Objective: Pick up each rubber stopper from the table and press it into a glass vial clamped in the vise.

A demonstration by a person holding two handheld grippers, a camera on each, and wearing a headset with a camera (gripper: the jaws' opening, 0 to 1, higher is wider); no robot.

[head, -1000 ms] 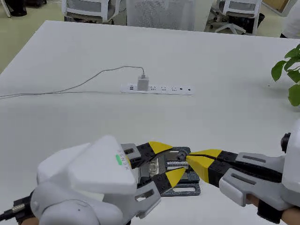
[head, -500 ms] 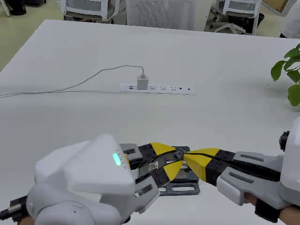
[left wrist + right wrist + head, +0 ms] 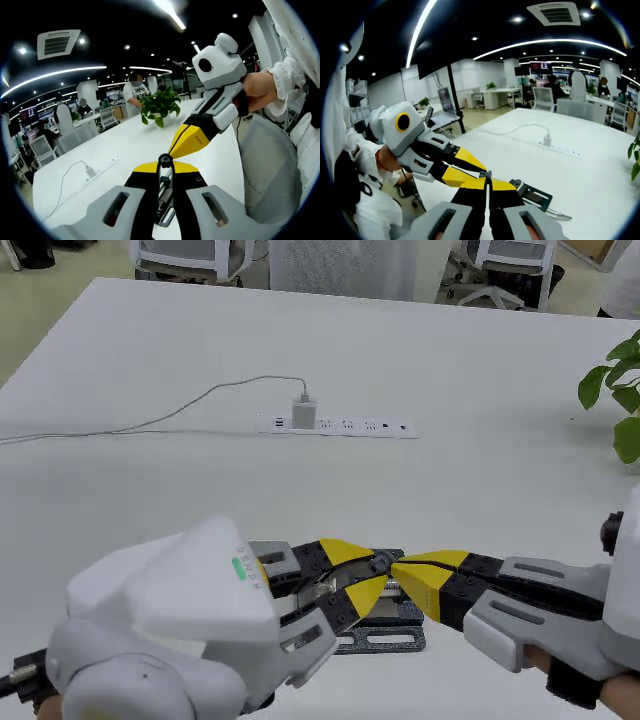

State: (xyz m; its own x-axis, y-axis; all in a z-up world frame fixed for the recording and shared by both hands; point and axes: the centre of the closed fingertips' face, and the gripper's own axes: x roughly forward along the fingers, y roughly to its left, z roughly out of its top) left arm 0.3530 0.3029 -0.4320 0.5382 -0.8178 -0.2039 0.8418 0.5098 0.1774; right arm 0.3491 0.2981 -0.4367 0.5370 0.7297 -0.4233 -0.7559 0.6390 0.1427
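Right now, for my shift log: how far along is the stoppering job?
Done: nothing visibly finished. In hand: the right gripper looks to pinch a dark stopper at the left gripper's tips, over the vise. Still to do: pressing it home.

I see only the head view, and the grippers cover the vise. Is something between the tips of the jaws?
Observer: Yes. In the left gripper view a small dark round piece sits at the tips of the left gripper.
Operator: Is the right gripper open?
Observer: No. Its own view shows its jaws together, with only a thin seam.
Operator: Where is the vise?
Observer: In the right gripper view it lies on the table, right of the tips and apart from them.
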